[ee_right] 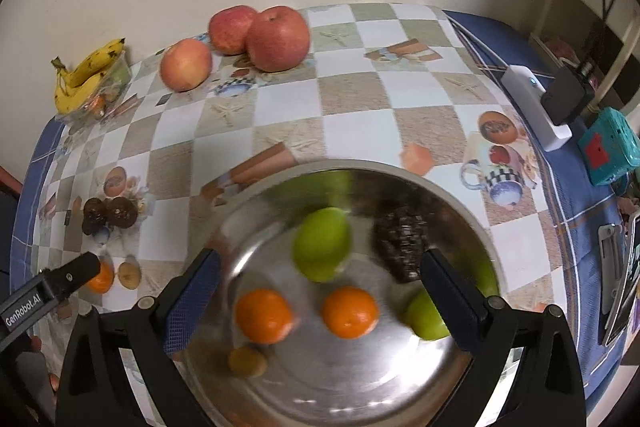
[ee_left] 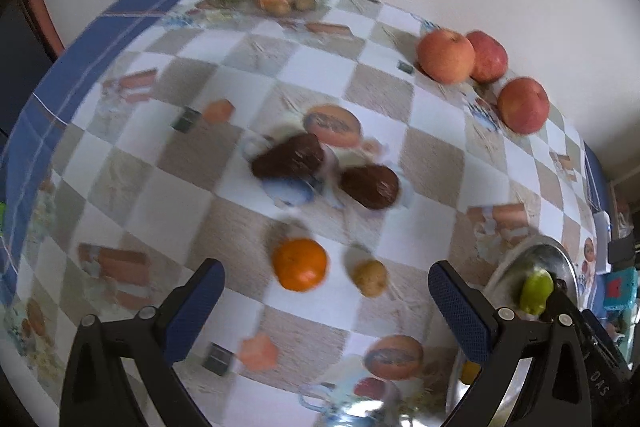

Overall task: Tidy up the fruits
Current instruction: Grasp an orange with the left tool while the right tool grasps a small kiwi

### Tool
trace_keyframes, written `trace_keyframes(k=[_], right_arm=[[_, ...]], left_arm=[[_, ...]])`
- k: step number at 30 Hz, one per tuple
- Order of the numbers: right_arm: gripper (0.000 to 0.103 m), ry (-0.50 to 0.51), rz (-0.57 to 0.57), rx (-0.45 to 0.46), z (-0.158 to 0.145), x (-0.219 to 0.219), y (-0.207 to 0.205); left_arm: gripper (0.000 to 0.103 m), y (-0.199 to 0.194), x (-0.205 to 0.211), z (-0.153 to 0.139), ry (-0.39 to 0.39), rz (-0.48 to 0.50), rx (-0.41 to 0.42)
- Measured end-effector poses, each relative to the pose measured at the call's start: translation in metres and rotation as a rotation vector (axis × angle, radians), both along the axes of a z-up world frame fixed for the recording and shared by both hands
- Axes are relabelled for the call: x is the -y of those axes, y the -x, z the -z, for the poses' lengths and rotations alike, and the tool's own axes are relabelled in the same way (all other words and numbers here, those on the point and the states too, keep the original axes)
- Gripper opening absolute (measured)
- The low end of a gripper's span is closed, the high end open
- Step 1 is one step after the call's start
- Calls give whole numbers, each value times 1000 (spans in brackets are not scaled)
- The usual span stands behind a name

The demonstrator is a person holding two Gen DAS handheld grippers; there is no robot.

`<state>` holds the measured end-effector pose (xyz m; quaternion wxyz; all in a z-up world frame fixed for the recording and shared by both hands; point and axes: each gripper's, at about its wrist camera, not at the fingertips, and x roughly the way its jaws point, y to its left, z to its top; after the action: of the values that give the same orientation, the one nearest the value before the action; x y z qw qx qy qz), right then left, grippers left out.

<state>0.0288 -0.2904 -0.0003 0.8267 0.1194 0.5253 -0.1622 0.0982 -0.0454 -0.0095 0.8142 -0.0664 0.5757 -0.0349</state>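
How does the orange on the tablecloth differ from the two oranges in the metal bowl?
The orange on the tablecloth lies alone beside a small brown fruit; the two oranges in the bowl lie together inside the metal bowl, among green fruits. All three look alike in colour and size.

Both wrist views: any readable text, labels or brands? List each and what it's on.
"GenRobot.AI": white label on the left gripper, at the left edge of the right wrist view.
Embossed letters on the black housing, bottom right of the left wrist view: too blurred to read.
Nothing legible on the tablecloth prints or the teal box.
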Motion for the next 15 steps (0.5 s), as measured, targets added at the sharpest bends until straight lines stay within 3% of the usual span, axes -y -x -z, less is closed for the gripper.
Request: trace_keyframes(k=[11, 15], right_arm=[[100, -9, -122, 42, -6, -59, -22], [100, -53, -165, 75, -6, -76, -28]], left_arm=[[103, -15, -56, -18, -87, -73, 88], [103, -17, -73, -26, -84, -107, 133]])
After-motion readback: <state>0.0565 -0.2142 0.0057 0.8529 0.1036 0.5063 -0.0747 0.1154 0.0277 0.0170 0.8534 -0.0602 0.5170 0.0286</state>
